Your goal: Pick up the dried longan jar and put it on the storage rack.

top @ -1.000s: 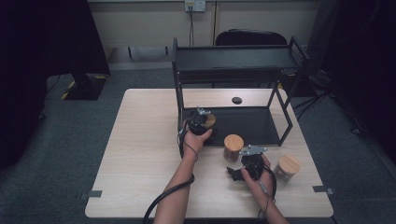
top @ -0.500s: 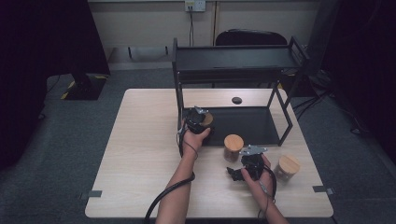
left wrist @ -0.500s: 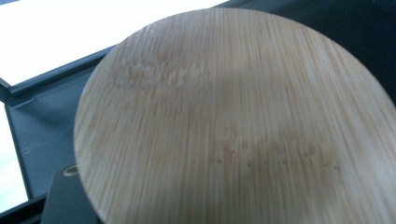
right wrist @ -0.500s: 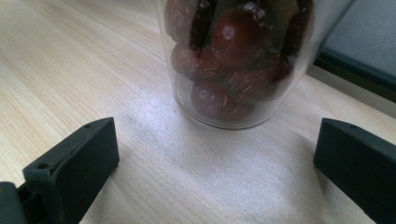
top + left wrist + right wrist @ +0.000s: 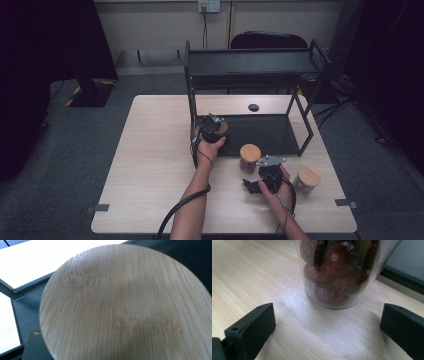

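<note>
A glass jar with a bamboo lid (image 5: 221, 127) stands at the front left corner of the black rack's bottom shelf (image 5: 265, 132). My left gripper (image 5: 212, 129) is on it, held by the left hand. In the left gripper view the round lid (image 5: 125, 305) is so close that it covers the jaws. A second jar (image 5: 249, 157) holding dark red fruit (image 5: 337, 267) stands on the table just ahead of my right gripper (image 5: 252, 184) (image 5: 327, 317). That gripper's jaws are wide apart with bare table between them, short of the glass.
A third bamboo-lidded jar (image 5: 308, 177) stands on the table to the right of the right hand. The rack's top shelf (image 5: 250, 64) overhangs the bottom one. A small black disc (image 5: 253, 107) lies behind the rack, and a chair (image 5: 267, 40) stands beyond the table.
</note>
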`<state>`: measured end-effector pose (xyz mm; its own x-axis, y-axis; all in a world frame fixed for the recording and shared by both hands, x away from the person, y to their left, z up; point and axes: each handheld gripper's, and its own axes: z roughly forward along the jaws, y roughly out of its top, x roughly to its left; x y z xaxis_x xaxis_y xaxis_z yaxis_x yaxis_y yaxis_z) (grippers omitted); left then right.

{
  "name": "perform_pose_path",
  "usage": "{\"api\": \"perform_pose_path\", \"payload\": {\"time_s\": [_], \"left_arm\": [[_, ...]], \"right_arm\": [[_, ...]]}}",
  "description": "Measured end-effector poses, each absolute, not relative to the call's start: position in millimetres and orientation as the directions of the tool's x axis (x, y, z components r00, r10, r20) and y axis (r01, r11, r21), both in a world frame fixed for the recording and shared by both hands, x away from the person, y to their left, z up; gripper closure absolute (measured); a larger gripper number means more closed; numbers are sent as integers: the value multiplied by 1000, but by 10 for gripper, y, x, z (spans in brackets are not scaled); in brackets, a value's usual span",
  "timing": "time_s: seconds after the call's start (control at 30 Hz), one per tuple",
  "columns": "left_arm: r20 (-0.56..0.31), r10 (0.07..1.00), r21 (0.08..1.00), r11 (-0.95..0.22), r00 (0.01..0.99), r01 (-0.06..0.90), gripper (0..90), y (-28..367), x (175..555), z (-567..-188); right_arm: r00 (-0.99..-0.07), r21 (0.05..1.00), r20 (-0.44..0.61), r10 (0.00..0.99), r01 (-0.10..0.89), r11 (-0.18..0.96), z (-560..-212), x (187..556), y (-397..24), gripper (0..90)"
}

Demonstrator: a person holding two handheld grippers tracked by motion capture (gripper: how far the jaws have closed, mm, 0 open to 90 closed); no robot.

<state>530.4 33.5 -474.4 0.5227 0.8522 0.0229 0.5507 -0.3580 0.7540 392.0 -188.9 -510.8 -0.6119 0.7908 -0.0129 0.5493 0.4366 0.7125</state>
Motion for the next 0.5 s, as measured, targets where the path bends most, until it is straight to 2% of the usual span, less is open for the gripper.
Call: {"api": "perform_pose_path", "payload": {"time_s": [0.5], "left_arm": [[33,868,755,-346,495,557,259,282,5356,-4748]], "right_arm": [[-612,712,-13,791,549,437,-5107,3920,-1889,0]]}}
